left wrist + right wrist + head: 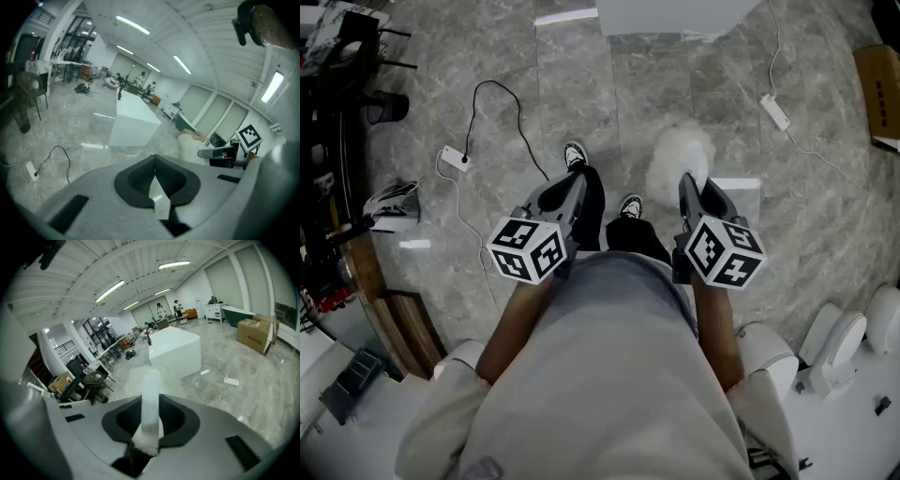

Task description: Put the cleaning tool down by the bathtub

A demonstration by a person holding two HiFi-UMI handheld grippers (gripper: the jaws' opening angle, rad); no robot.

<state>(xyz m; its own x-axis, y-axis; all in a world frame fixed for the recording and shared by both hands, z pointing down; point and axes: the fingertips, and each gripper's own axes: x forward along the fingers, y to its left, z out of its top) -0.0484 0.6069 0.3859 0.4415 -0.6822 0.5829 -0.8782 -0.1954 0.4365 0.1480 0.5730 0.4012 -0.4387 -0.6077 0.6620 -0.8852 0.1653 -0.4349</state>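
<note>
The left gripper had its jaws pressed together at the tips, with nothing between them. To its right, the right gripper pinched the cleaning tool by its smooth white handle. The handle ran straight out from the jaws to a round, fluffy white head, held in the air over the grey marble floor, just beyond the person's shoes.

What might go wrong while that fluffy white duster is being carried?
The right tongs pinch the duster only by its thin handle, so it might slip or swing. A black cable and a power strip lie on the floor near the person's feet, a possible tripping hazard.
</note>
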